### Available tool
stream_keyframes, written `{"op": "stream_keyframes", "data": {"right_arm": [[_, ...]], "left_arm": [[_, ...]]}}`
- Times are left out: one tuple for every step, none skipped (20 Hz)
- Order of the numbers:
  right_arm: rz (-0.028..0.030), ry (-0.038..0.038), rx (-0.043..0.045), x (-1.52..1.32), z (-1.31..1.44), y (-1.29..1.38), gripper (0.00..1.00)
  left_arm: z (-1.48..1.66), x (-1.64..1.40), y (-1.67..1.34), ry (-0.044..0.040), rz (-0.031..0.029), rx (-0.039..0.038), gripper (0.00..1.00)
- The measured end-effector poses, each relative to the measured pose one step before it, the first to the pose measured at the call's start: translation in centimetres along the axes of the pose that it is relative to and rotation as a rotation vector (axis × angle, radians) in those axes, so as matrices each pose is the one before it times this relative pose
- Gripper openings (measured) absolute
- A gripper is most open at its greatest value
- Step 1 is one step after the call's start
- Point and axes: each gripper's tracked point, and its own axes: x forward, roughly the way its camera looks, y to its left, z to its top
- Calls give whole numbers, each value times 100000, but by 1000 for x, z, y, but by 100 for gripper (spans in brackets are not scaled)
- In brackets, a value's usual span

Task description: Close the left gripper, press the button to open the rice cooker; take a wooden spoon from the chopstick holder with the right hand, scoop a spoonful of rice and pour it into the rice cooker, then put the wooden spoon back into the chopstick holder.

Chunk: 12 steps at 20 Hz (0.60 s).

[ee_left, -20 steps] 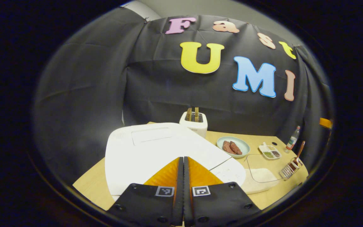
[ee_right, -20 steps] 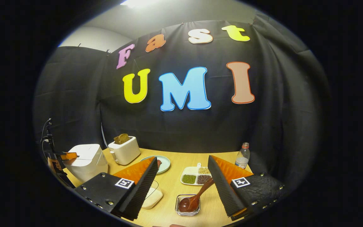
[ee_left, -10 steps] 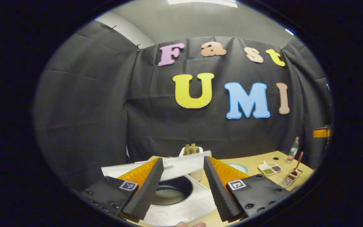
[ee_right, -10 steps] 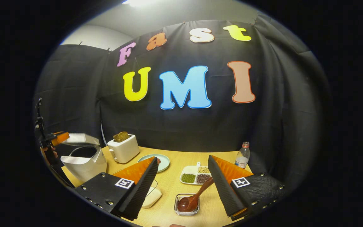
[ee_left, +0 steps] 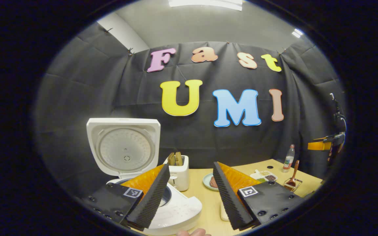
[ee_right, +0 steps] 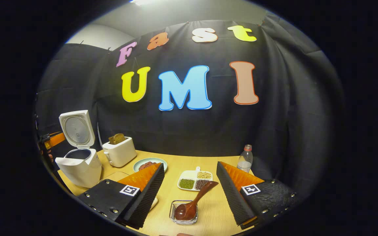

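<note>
The white rice cooker (ee_left: 179,209) stands open with its lid (ee_left: 123,147) upright. My left gripper (ee_left: 190,164) hovers open just in front of it, nothing between its fingers. In the right gripper view the cooker (ee_right: 77,165) sits at the far left with the left gripper (ee_right: 52,139) beside it. The wooden spoon (ee_right: 194,200) leans in a small clear holder (ee_right: 184,216), bowl down. Right above it hangs my right gripper (ee_right: 189,165), open, its fingers on either side of the handle and apart from it. Seen from the left gripper view, the spoon (ee_left: 293,170) is far right.
On the wooden table (ee_right: 215,213) stand a white toaster (ee_right: 119,152) holding bread, a pale plate (ee_right: 149,164) of meat, a divided dish (ee_right: 194,179) of beans and a small bottle (ee_right: 244,159). A clear-lidded rice container (ee_right: 112,176) lies partly behind my right gripper's finger.
The cooker lid swung from closed to fully upright. My left gripper went from shut on top of the cooker to open and pulled back. The right gripper edged closer to the spoon.
</note>
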Motion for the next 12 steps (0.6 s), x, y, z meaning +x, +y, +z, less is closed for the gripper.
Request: {"op": "stream_keyframes", "data": {"right_arm": [[-587,1091,1453,456,-740,-513,98],[-324,1993,1143,560,-924,-457,97],[-465,1812,1123,625,-967,-553,97],[-829,1513,419,557,-823,-518,98],[-1031,1531,-28,718,-904,-635,98],[-921,1221,373,699,-804,-491,98],[-1540,1188,450,794,-877,-534,98],[-1554,1377,567,817,-807,-508,98],[-771,1766,434,826,-961,-202,98],[-236,1918,480,780,-743,-53,98],[114,1259,951,774,-697,-80,98],[-39,811,868,679,-338,-46,98]], "left_arm": [[254,119,-703,-1267,-1125,1363,91],[172,124,-704,-384,-1054,1035,88],[-10,275,-832,137,-1412,259,87],[151,132,-814,-68,-1696,-169,94],[207,24,-598,-486,-1116,207,91],[182,145,-464,-621,-464,829,94],[211,228,-301,-501,494,958,93],[-165,336,89,-416,721,771,91],[-141,158,-154,-20,363,91,94],[-572,138,-468,844,-601,-211,87],[-359,298,-511,597,-626,-325,91],[-279,189,-99,330,-351,-143,93]]}}
